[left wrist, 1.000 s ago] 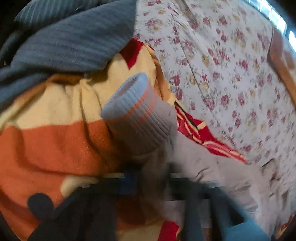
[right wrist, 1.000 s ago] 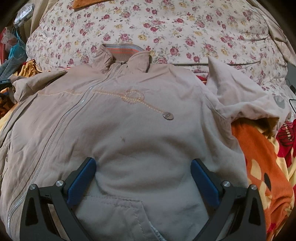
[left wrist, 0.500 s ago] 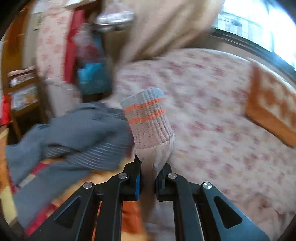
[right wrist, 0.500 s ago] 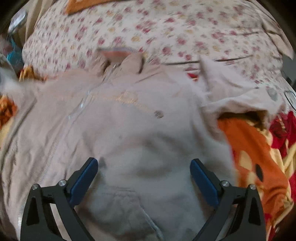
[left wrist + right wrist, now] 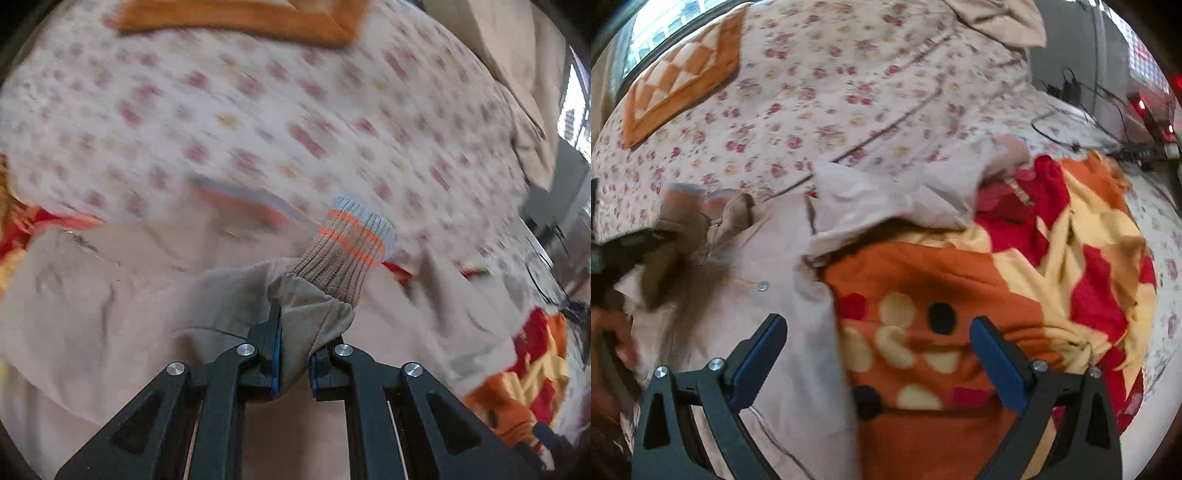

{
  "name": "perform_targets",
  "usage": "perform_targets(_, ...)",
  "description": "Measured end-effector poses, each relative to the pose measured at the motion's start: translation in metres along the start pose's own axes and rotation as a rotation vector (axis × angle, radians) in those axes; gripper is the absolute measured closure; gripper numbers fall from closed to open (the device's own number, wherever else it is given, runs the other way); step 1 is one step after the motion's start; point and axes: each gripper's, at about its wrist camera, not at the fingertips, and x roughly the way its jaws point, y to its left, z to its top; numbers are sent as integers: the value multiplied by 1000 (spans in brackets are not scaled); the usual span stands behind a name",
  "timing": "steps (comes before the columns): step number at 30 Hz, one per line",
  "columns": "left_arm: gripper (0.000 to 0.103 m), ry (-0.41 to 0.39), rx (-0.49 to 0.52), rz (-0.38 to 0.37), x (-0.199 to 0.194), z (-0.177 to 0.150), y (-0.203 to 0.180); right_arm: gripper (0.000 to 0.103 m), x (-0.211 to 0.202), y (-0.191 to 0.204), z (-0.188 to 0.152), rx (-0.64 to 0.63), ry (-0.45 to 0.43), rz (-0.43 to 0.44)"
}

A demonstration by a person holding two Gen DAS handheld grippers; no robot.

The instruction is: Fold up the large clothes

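Sleeve (image 5: 314, 317) pinched in left claw (image 5: 293, 363); right claw (image 5: 879, 354) agape over jacket (image 5: 798, 332) edge

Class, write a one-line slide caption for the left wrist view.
Left gripper shut on beige jacket sleeve, striped ribbed cuff above floral bedsheet.

A: Right wrist view: what's under the right gripper (image 5: 877, 360)?

B: Black two-finger gripper with blue pads, jaws spread wide, nothing between them. Below it: edge of the beige zip-front jacket (image 5: 768, 295) on the left, orange, red and cream patterned fleece blanket (image 5: 997, 280) on the right.

A: Other gripper?

B: Left gripper (image 5: 646, 236) at the left edge, blurred, clamped on the jacket's beige sleeve (image 5: 670, 251), carried over the jacket body. Part of a hand (image 5: 613, 343) shows lower left.

A: Background?

B: White floral bedsheet (image 5: 849, 85), orange-and-cream checkered cushion (image 5: 679, 77) upper left, black cables (image 5: 1082, 103) upper right.
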Motion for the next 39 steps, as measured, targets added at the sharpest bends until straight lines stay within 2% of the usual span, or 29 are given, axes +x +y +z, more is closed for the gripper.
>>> perform_targets(3, 99, 42, -12, -42, 17, -19, -31, 2, 0, -17, 1, 26, 10, -1)
perform_targets(5, 99, 78, 2, -43, 29, -34, -46, 2, -1, -25, 3, 38, 3, 0)
perform_targets(8, 96, 117, -6, -17, 36, -45, -42, 2, -2, -34, 2, 49, -1, 5)
perform_targets(11, 92, 180, -55, -39, 40, -52, -33, 2, -2, -37, 4, 63, -2, 14)
perform_targets(13, 88, 180, -53, -72, 31, -54, -31, 2, -3, -36, 7, 62, -11, 9)
perform_targets(16, 79, 192, -73, -160, 12, -55, -23, 2, -7, -31, 11, 77, -37, 3)
perform_targets(17, 69, 192, -87, -226, 0, -55, -16, 2, -9, -30, 12, 77, -44, 2)
perform_targets(18, 63, 189, -92, -260, -7, -56, -14, 2, -12, -26, 13, 76, -59, -2)
perform_targets(20, 57, 186, -95, -322, -26, -59, -2, 2, -16, -21, 13, 78, -78, -1)
perform_targets(22, 57, 197, -101, -362, -42, -62, 13, 2, -18, -12, 15, 79, -87, -2)
perform_targets(26, 57, 187, -128, -307, -78, -65, 56, 2, -20, 9, 15, 71, -102, 1)
perform_targets(29, 57, 179, -158, -211, -124, -75, 98, 2, -17, 28, 4, 19, -99, -62)
perform_targets(32, 57, 146, -146, -206, -155, -80, 127, 3, -21, 45, -3, -57, -105, -64)
perform_targets(35, 57, 88, -132, -182, -164, -77, 149, 2, -29, 55, -8, -55, -148, 15)
perform_targets(37, 57, 86, -170, -199, -154, -68, 163, 2, -27, 61, -8, -33, -132, 105)
perform_targets(39, 57, 66, -196, -180, -145, -57, 176, 3, -21, 74, -7, -23, -131, 173)
